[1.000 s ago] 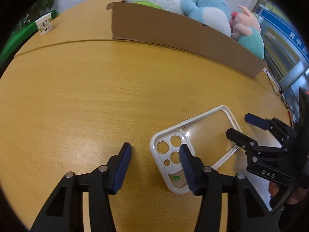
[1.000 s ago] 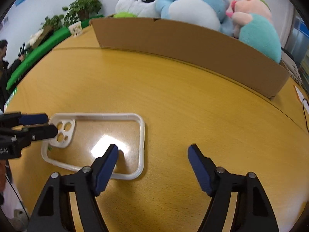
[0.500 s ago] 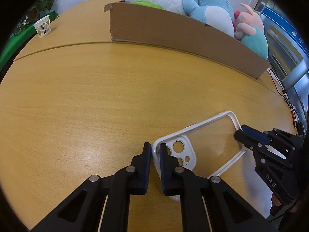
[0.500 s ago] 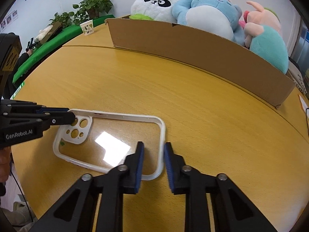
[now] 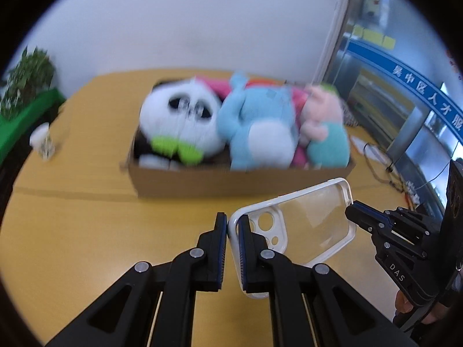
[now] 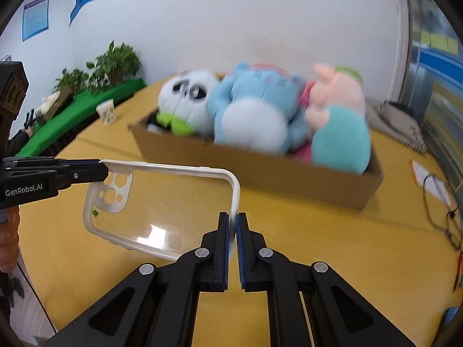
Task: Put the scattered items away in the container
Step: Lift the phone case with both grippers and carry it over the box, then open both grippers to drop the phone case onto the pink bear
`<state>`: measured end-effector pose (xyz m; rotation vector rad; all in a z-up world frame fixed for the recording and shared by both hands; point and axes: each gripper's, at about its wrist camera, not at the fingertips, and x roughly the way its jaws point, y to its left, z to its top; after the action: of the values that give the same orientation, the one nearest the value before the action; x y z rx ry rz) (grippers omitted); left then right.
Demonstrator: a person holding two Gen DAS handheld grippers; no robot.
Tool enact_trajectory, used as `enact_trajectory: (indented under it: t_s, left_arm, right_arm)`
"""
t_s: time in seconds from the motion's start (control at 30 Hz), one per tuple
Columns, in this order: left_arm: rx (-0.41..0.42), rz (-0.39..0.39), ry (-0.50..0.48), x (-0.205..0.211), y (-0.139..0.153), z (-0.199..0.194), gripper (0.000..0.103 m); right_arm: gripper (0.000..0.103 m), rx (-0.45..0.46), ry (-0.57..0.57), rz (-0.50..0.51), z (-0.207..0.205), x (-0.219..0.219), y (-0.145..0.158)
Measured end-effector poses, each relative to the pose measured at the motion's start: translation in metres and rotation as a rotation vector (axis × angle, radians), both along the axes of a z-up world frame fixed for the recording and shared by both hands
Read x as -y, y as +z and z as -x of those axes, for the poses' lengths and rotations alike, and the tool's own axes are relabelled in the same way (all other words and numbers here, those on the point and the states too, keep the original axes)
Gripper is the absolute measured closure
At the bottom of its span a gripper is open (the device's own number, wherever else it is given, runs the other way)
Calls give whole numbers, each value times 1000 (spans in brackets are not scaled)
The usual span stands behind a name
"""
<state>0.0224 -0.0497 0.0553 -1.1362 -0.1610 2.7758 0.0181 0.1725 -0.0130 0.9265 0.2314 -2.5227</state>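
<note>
Left gripper (image 5: pixel 230 228): clamped on the camera-cutout end of the phone case (image 5: pixel 306 219), rim pinched between the blue pads
Right gripper (image 6: pixel 233 225): clamped on the opposite short end of the same case, rim between its pads

Phone case: clear back, white bumper; held off the table (image 6: pixel 318 240) between the two tools, roughly level, tilted a little; near the cardboard box (image 6: pixel 260 170) but short of its front wall

Cardboard box: low, open-topped, on the far part of the table; crowded with a panda plush (image 5: pixel 179 115), a blue plush (image 5: pixel 260 127) and a pink-and-teal plush (image 5: pixel 324 127), all blurred in both views

Step in hand, as judged: carrying the lifted case toward the box

Next move, as judged: raise the case over the front wall, find a gap beside or on top of the plush toys, then part both pairs of jaws together so it drops flat rather than swinging from one end

Elsewhere: paper cup (image 5: pixel 42 141) at the table's left edge; cables (image 6: pixel 445 202) at right
</note>
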Motion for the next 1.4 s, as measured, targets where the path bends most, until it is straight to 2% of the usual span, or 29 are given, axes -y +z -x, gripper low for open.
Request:
enact_trajectory:
  t_s: [0.17, 0.3, 0.4, 0.5, 0.57, 0.63, 0.8, 0.93, 1.1, 1.3, 1.37, 1.4]
  left_arm:
    - [-164, 46, -41, -5, 77, 39, 96]
    - [-239, 74, -68, -7, 126, 79, 96]
    - [-259, 124, -84, -11, 147, 113, 96]
    - [-253, 135, -119, -13, 155, 150, 96]
    - [-231, 119, -135, -13, 152, 178, 96]
    - [-212, 140, -137, -15, 141, 203, 96]
    - [-111, 75, -135, -6, 90, 263, 96]
    - [-35, 68, -134, -6, 48, 300, 96]
    - [30, 22, -136, -5, 8, 324, 96]
    - [55, 7, -106, -1, -11, 334, 95]
    - [36, 3, -84, 2, -9, 331, 89]
    - [24, 13, -73, 4, -7, 328, 80]
  right_arm:
    - [97, -147, -32, -4, 29, 2, 66]
    - [97, -226, -59, 8, 66, 8, 115]
    - [97, -243, -82, 24, 99, 12, 141]
    - [97, -226, -117, 33, 142, 17, 156]
    - [97, -189, -136, 38, 172, 19, 156]
    - [97, -156, -155, 31, 202, 22, 151]
    - [97, -40, -188, 37, 269, 25, 116]
    - [98, 68, -229, 43, 306, 26, 80]
    - [97, 149, -265, -18, 328, 30, 41]
    - [97, 154, -313, -75, 336, 28, 30]
    - [97, 154, -307, -74, 336, 26, 28]
    - [93, 153, -306, -69, 334, 26, 29]
